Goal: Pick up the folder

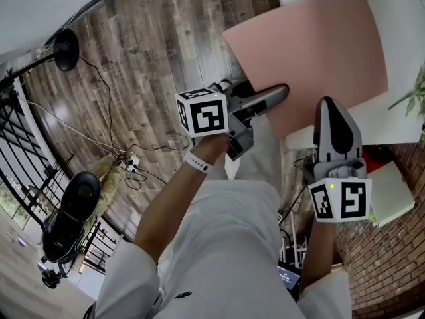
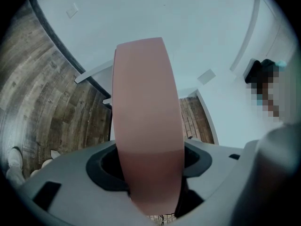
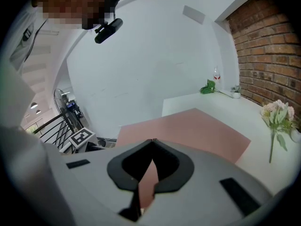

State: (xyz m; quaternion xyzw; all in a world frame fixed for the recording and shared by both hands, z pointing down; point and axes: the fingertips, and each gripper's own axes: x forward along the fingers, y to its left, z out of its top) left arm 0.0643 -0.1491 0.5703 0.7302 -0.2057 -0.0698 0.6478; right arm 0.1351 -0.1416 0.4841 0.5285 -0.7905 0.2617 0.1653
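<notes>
While the pink folder [image 1: 312, 52] lies roughly level, partly over the corner of the white table [image 1: 402, 45] and partly out over the wooden floor [image 1: 146, 65], the left gripper [image 1: 275, 95] clamps its near left edge, the sheet filling the gap between the jaws. The right gripper [image 1: 327, 106] sits at the near right edge with jaw tips together; no pinch on the sheet is evident. Judged light, thin and flexible, with smooth faces liable to slip, the folder would sag from a single corner; hold is best taken well inside the near edge, at two spaced points
</notes>
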